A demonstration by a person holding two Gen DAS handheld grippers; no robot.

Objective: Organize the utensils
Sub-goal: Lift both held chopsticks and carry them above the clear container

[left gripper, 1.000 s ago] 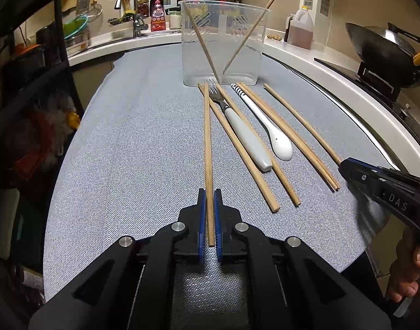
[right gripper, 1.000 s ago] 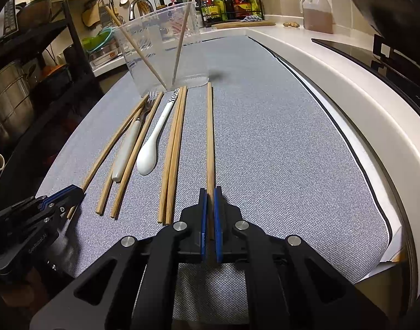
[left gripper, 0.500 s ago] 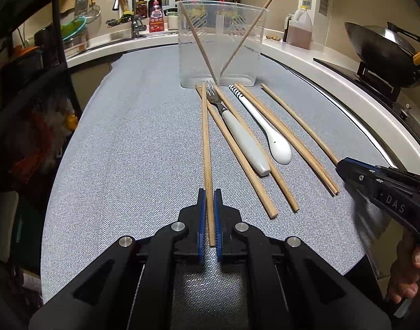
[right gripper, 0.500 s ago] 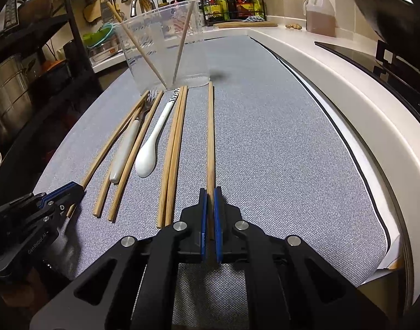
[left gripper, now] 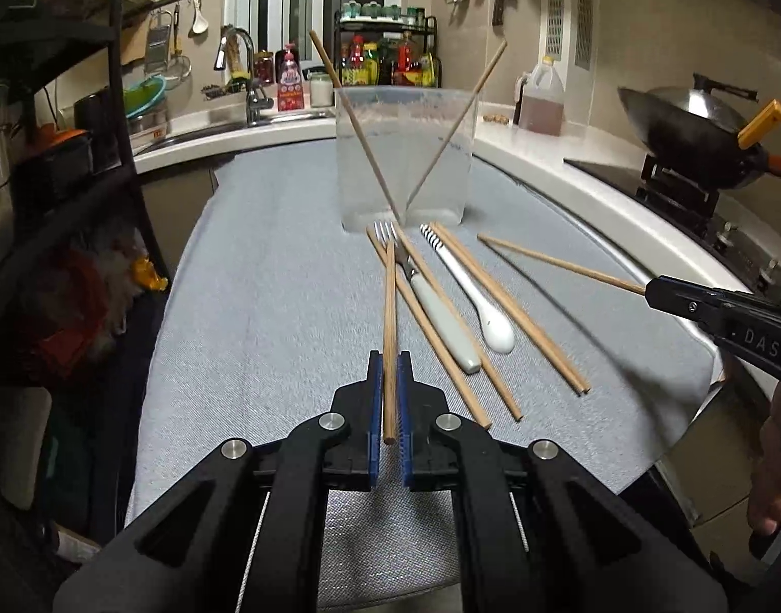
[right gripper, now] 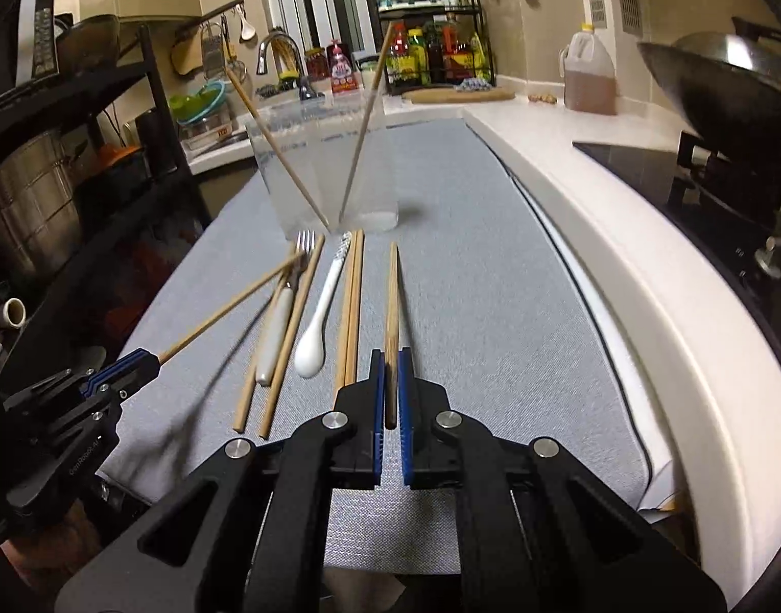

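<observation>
Clamped between the blue pads of the left gripper (left gripper: 389, 383): one wooden chopstick (left gripper: 389, 316), running straight ahead, its far tip over the fork tines near the clear plastic container (left gripper: 405, 153). Seen from the right wrist, that same stick slants up off the mat from the left gripper (right gripper: 152, 357) toward the fork.

Pinched likewise in the right gripper (right gripper: 390, 383): a second chopstick (right gripper: 392, 296), pointing at the container, with a thin shadow just beside it on the cloth. From the left wrist, visible as a stick (left gripper: 559, 263) jutting out of the right gripper's (left gripper: 651, 291) black nose, clear of the surface.

Lying on the grey mat (left gripper: 267, 306) between the two held sticks: a white-handled fork (left gripper: 431, 301), a white spoon with a striped handle end (left gripper: 472, 291), a pair of chopsticks side by side (left gripper: 513, 306), and two more single sticks crossing beside and under the fork.

Standing at the far end of the mat: the container, with two chopsticks leaning crosswise inside.

Farther out: a sink and tap on the left, a spice rack behind, an oil jug (left gripper: 541, 97) on the white counter, a wok (left gripper: 691, 127) on the stove at right, and part of a hand (left gripper: 776, 460) at the right edge.
</observation>
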